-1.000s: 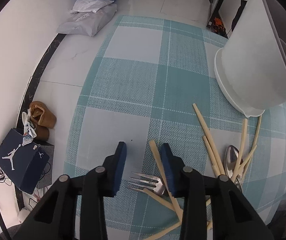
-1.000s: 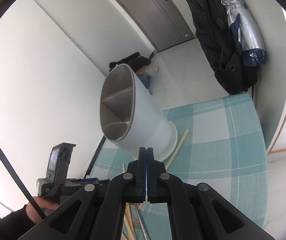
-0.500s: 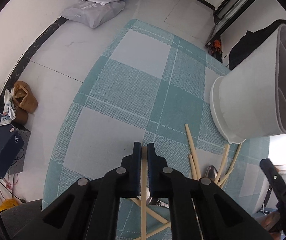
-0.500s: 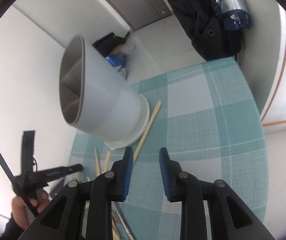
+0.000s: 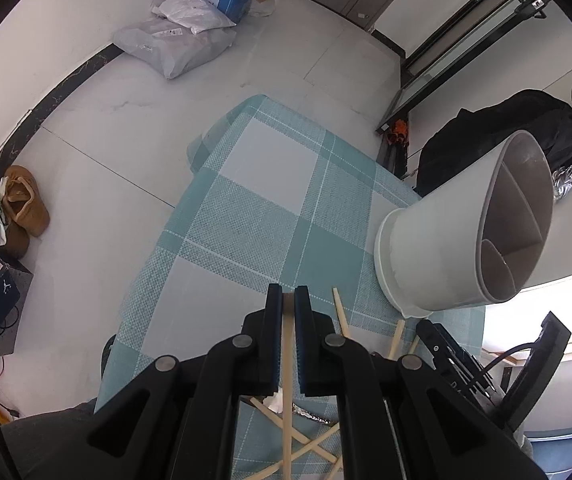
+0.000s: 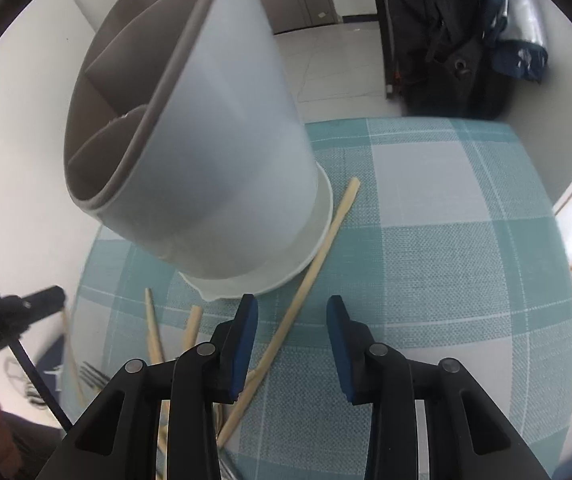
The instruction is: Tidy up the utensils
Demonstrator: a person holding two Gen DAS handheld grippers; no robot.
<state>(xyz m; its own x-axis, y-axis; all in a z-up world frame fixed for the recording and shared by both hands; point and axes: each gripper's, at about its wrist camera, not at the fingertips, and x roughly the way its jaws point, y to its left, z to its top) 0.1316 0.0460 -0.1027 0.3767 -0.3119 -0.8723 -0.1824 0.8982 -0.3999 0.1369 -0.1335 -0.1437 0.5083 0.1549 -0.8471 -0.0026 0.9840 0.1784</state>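
While the left gripper [image 5: 288, 300] pinches one chopstick [image 5: 287, 380] between nearly closed jaws, it should carry it ahead and right to the divided holder [image 5: 466, 240], the right gripper [image 6: 292, 312] hovering spread and empty over a chopstick on the tabletop [image 6: 446, 240].

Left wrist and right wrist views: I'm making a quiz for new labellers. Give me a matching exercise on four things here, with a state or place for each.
Things:
1. left tongs
2. right tongs
3. utensil holder
4. brown shoes

States:
A. on the floor by the wall
B. open, nothing gripped
C. shut on a chopstick
D. standing on the checked cloth, compartments empty

Pairs: 1-C, 2-B, 3-D, 4-A
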